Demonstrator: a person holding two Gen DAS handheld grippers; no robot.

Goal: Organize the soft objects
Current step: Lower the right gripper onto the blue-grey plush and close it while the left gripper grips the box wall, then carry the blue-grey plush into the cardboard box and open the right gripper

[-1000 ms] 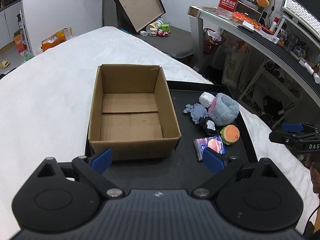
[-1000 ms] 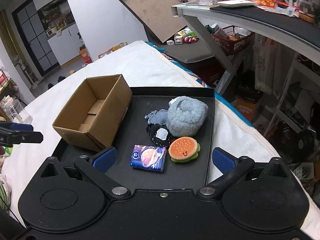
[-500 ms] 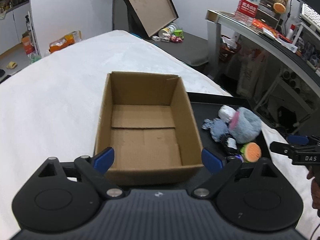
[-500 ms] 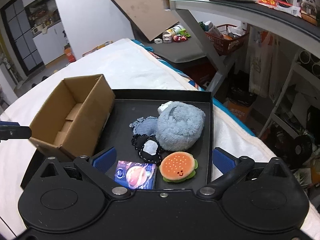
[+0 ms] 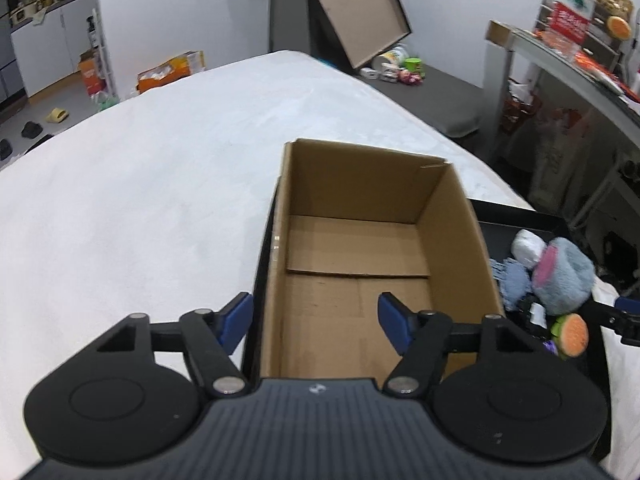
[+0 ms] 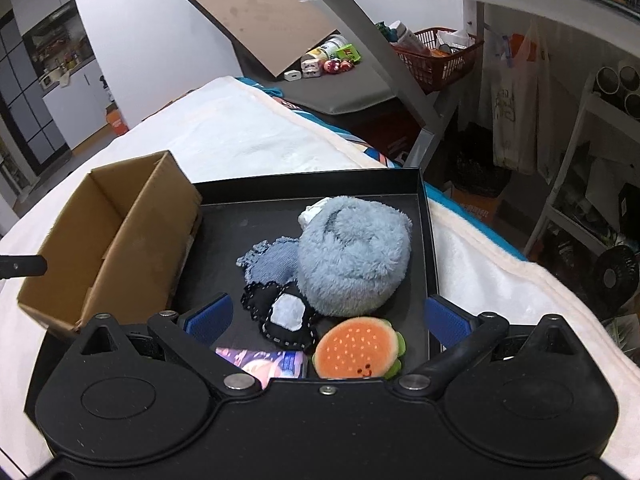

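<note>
Right wrist view: my right gripper [image 6: 324, 318], spread wide and empty, sits nearer the burger toy [image 6: 357, 349] at 6 o'clock, left gripper [image 5: 316, 318] spread over the box [image 5: 360, 264].

Purple packet [image 6: 267, 362] mostly hidden behind right gripper body, print unreadable. White bundle [image 6: 313, 211] largely covered by blue plush [image 6: 354, 254]. Left wrist view: burger plush [image 5: 573, 335] motion-blurred, black patch [image 5: 534, 314] barely showing past cardboard box [image 5: 480, 248] wall. Bottle label [image 5: 570, 16] on the shelf blurred, unreadable.
</note>
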